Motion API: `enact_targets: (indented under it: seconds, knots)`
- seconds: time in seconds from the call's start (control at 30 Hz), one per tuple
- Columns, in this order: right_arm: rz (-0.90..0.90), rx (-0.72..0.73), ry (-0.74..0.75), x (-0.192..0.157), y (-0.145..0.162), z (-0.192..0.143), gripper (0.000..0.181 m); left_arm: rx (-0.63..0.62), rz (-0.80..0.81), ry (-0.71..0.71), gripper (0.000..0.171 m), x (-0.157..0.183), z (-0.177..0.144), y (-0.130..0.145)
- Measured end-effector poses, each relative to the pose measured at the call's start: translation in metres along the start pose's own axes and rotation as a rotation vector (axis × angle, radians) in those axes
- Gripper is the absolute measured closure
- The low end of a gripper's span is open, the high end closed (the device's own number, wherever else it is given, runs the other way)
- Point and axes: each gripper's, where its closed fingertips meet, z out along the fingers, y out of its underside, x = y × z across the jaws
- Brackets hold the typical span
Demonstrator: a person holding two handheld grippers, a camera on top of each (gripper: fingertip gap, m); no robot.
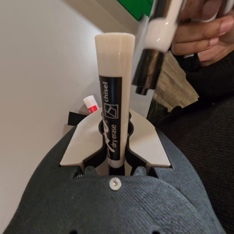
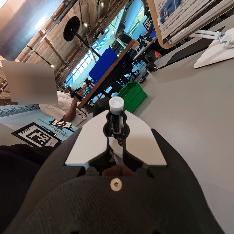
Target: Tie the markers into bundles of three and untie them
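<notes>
My left gripper point(image 1: 115, 114) is shut on a white marker with a black label point(image 1: 114, 78), which sticks out forward between the jaws. A second, blurred white marker with a black cap point(image 1: 148, 70) hangs at the upper right, cap down, beside a hand point(image 1: 202, 36); what grips it is blurred. A red-labelled marker point(image 1: 91, 105) and a black strap point(image 1: 74, 118) lie on the table behind my left finger. My right gripper point(image 2: 115, 112) is shut on a black-labelled marker with a white end point(image 2: 116, 105), lifted above the table.
A green bin point(image 2: 133, 97) stands on the grey table point(image 2: 189, 114) past my right gripper, and its corner shows in the left wrist view point(image 1: 136, 7). A white monitor stand point(image 2: 215, 53) is at the far right. A person point(image 2: 60, 107) with grippers stands in the background. Dark clothing point(image 1: 202, 152) fills the right. My right fingertips sit around 15 centimeters from my left ones. From my left tips it is roughly 5 centimeters to the black strap point(image 1: 74, 118); from my right, 20 centimeters.
</notes>
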Motion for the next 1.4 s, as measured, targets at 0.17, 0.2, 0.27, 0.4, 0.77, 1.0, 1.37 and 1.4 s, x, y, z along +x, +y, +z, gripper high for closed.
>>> enact_targets:
  seconds: [0.17, 0.2, 0.27, 0.4, 0.77, 1.0, 1.37, 1.4]
  knots:
    - [0.036, -0.081, 0.016, 0.01, 0.028, 0.015, 0.163, 0.029, -0.027, 0.071, 0.138, 0.011, 0.001, -0.005]
    - [0.045, -0.102, 0.016, 0.011, 0.035, 0.018, 0.163, 0.035, -0.031, 0.09, 0.138, 0.014, 0.002, -0.006]
    - [0.041, -0.147, 0.025, 0.013, 0.047, 0.024, 0.164, 0.046, -0.047, 0.133, 0.138, 0.021, 0.004, -0.008]
    - [0.048, -0.216, 0.013, 0.011, 0.063, 0.031, 0.163, 0.076, -0.103, 0.217, 0.138, 0.032, 0.007, -0.011]
    - [0.177, -0.297, -0.016, 0.016, 0.083, 0.033, 0.163, 0.179, -0.364, 0.455, 0.138, 0.053, 0.008, -0.023]
    - [0.247, -0.296, -0.011, 0.025, 0.083, 0.032, 0.158, 0.208, -0.501, 0.539, 0.138, 0.053, 0.009, -0.024]
    - [0.232, -0.338, 0.017, 0.04, 0.088, 0.035, 0.162, 0.172, -0.597, 0.598, 0.139, 0.053, 0.012, -0.021]
    - [0.238, -0.34, 0.012, 0.041, 0.088, 0.036, 0.162, 0.17, -0.604, 0.607, 0.138, 0.053, 0.013, -0.02]
